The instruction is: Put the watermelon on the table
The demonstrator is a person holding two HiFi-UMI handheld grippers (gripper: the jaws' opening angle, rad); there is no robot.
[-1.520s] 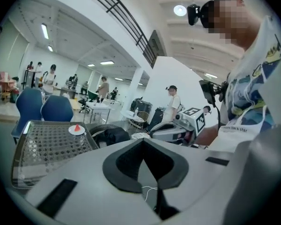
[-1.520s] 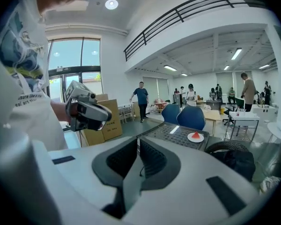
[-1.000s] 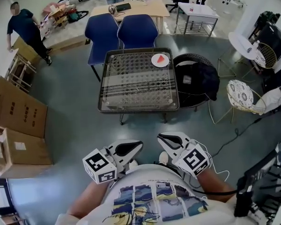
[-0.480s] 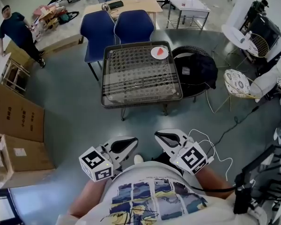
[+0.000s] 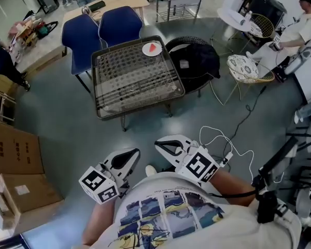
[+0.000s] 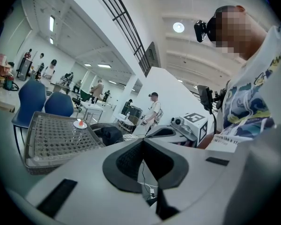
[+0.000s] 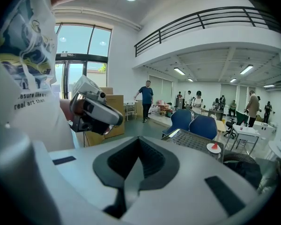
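Red watermelon slice (image 5: 153, 47), on plate (image 5: 146, 51) at table's (image 5: 129, 82) far right corner. My left gripper (image 5: 125, 158) and right gripper (image 5: 168, 146): clenched, empty, well short of table. I'd approach squarely, opening jaws early.

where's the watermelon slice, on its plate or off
On it: the watermelon slice lies on the white plate at the far corner of the table.

The table (image 5: 129, 82) has shifted up-left in view, and a seated person (image 5: 299, 29) has appeared top right.
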